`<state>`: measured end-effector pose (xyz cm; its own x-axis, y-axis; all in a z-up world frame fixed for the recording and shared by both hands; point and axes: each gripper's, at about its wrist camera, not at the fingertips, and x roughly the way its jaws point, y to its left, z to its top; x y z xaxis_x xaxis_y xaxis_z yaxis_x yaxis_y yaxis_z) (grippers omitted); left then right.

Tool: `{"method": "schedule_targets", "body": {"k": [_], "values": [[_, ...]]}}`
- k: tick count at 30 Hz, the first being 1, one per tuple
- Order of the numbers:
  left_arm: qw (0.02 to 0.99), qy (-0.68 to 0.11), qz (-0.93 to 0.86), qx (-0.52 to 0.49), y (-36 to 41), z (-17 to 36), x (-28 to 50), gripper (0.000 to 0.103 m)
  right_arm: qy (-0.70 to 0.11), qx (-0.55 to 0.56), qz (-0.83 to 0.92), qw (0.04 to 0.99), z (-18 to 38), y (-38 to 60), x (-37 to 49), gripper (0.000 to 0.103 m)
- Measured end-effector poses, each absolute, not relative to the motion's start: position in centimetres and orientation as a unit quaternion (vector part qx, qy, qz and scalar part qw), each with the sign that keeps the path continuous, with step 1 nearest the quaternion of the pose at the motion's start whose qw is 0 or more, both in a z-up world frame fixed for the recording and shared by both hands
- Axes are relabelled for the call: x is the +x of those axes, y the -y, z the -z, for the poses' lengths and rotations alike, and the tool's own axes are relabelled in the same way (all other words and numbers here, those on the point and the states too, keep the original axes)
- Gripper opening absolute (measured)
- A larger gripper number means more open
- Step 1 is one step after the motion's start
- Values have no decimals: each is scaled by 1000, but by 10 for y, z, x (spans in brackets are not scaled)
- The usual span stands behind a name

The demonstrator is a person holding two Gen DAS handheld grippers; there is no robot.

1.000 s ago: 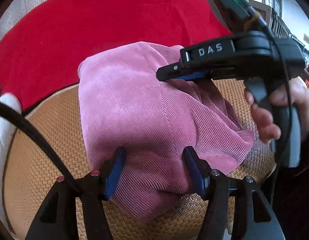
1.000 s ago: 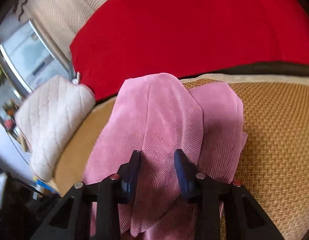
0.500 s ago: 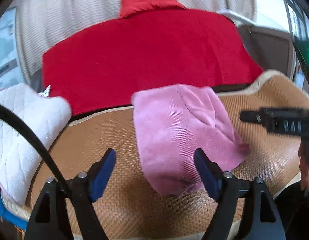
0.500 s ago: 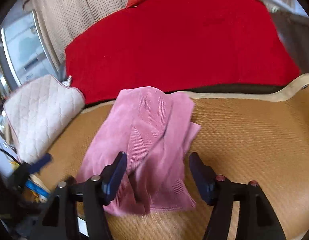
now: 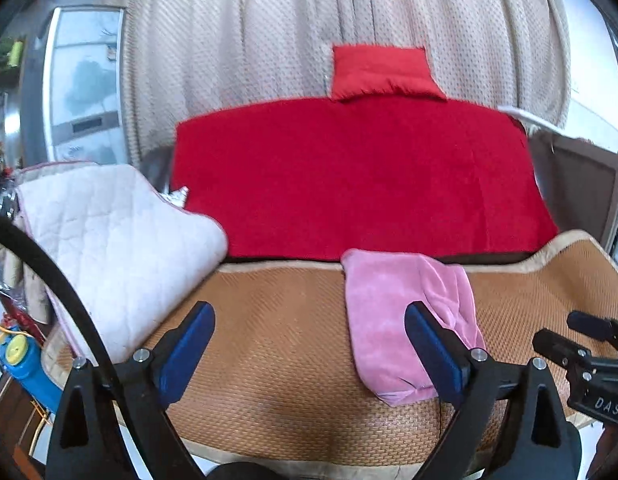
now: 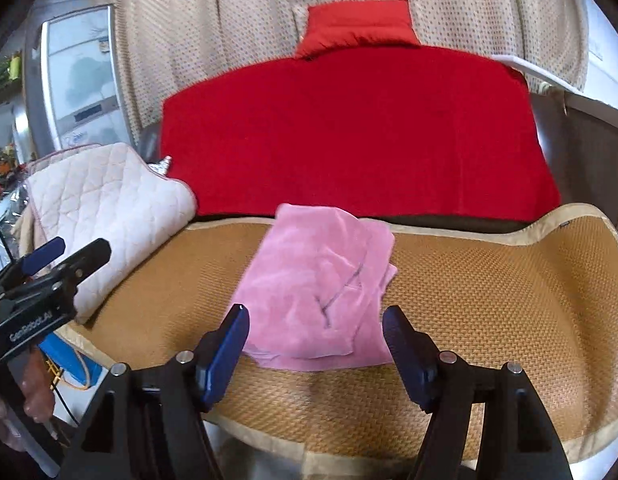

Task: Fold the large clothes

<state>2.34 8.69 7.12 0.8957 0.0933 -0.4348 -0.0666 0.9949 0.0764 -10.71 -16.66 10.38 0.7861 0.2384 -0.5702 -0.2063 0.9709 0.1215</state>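
Pink garment (image 5: pixel 397 312): corduroy-like cloth, folded into a compact bundle, lying flat on the woven mat (image 5: pixel 277 340); far edge close to the mat's beige border, just below the red blanket (image 5: pixel 357 176). Right wrist view shows overlapping layers and a diagonal crease on top (image 6: pixel 321 284).
Left gripper (image 5: pixel 309 354): fingers wide apart, blue pads visible, holding nothing; raised above the mat's near edge. Right-hand finger overlaps the garment's near corner in view; contact cannot be told.
Right gripper (image 6: pixel 315 354): fingers wide apart, nothing between them; the garment's near edge lies just beyond the gap.
Relative position: right gripper's tips show at the right edge of the left wrist view (image 5: pixel 581 340); left gripper shows at the left edge of the right wrist view (image 6: pixel 49 272), with the person's hand (image 6: pixel 33 396) below it.
Mat: tan woven weave, beige trim, covers the seat.
Red blanket: draped over the backrest behind the mat; small red cushion (image 5: pixel 383 72) above it.
Quilted white pad (image 5: pixel 109 240): folded, at the mat's left end, apart from the garment.
Curtain (image 5: pixel 269 40): beige, dotted, behind everything.
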Motion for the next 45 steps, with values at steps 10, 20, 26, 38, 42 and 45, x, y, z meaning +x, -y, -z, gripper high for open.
{"method": "schedule_targets", "body": {"k": [10, 20, 26, 38, 42, 45], "values": [[981, -182, -66, 28, -99, -106, -19, 103, -286, 17, -126, 950, -129, 141, -144, 73], [984, -158, -78, 35, -97, -120, -41, 103, -264, 13, -130, 956, -144, 131, -172, 73], [984, -159, -74, 37, -93, -120, -44, 103, -263, 8, -126, 957, -143, 125, -180, 73], [982, -173, -64, 44, -86, -112, -42, 103, -282, 4, -103, 954, -129, 121, -168, 74], [981, -178, -56, 45, -84, -107, -42, 103, -276, -14, -85, 957, -129, 117, -169, 74], [981, -180, -51, 50, -81, -104, -43, 103, -265, -28, -71, 961, -132, 114, -172, 74]]}}
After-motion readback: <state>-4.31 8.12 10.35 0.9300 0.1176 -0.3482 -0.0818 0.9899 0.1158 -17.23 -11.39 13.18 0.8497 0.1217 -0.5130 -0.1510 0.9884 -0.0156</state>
